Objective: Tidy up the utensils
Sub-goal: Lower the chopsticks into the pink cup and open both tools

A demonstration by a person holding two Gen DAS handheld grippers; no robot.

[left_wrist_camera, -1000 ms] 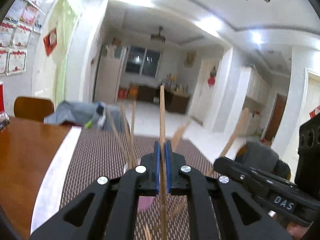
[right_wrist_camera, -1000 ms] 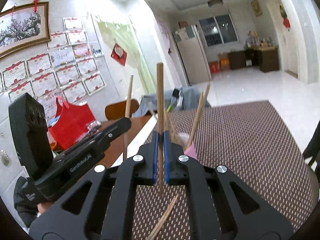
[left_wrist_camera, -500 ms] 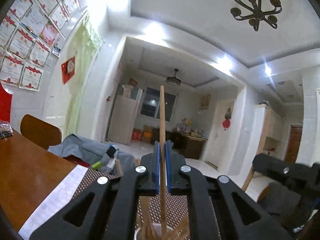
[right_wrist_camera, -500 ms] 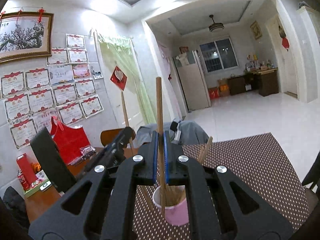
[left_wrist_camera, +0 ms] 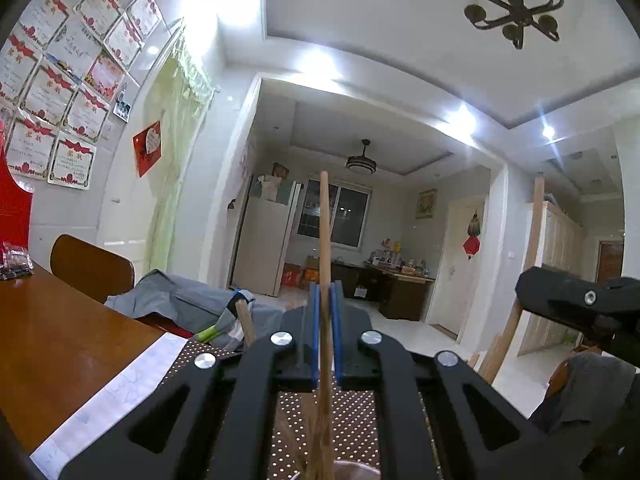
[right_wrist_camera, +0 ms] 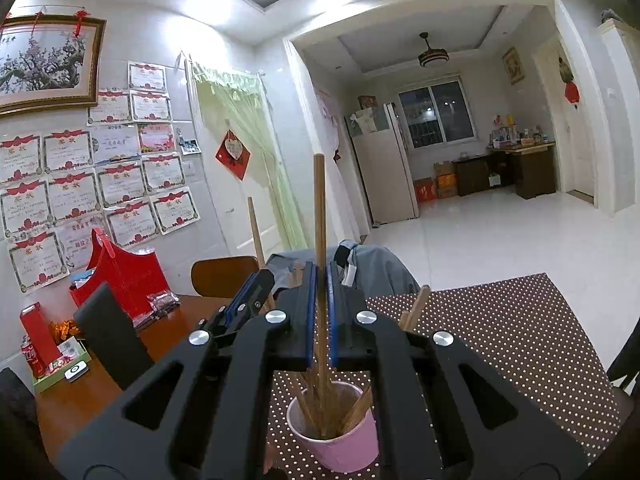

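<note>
Both grippers clamped on upright chopsticks over pink cup [right_wrist_camera: 334, 426] on desk [right_wrist_camera: 500, 344]: right gripper [right_wrist_camera: 320, 320] chopstick [right_wrist_camera: 319, 240] tip already inside cup, left gripper [left_wrist_camera: 325, 344] chopstick [left_wrist_camera: 325, 240] above it; lower straight, release after tips clear rim.

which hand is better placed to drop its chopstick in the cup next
Right, likely. Its tool holds a chopstick upright with the tip inside the cup. The left tool shows only the cup's rim.

A pink cup [right_wrist_camera: 340, 436] at six o'clock holds several brown wooden chopsticks [right_wrist_camera: 356, 408] leaning outward; one chopstick [right_wrist_camera: 320, 240] stands upright above it.
</note>
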